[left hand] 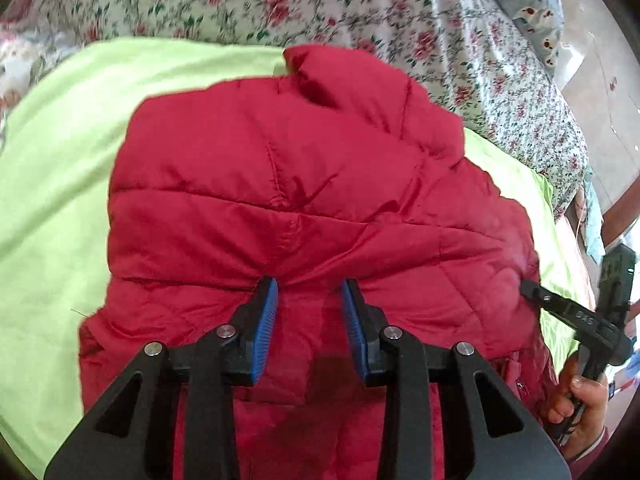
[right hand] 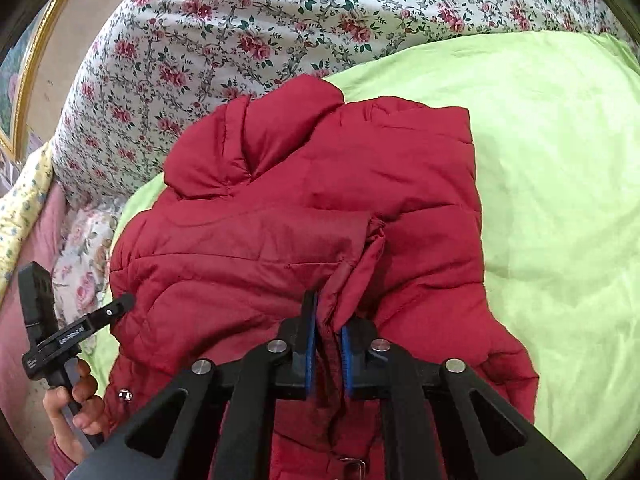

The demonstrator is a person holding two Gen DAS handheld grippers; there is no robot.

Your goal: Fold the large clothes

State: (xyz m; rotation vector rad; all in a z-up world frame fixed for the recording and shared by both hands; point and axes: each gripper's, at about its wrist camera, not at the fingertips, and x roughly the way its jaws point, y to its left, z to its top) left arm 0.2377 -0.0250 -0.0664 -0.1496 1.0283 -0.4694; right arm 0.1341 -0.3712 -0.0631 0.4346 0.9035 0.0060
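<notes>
On smooth lime sheet [left hand: 52,200], left gripper [left hand: 309,292] gapes over puffy quilted red jacket [left hand: 280,184]; right gripper [right hand: 329,322] pinches its fold.

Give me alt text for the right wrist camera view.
The right gripper pinches a fold of a red puffer jacket lying on a lime-green sheet. A floral bedspread lies behind, and the left gripper touches the jacket's left edge.

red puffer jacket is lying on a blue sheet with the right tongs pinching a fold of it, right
Not quite: the sheet under the red puffer jacket is lime green, not blue, as the right wrist view shows. The right tongs do pinch a fold of it.
</notes>
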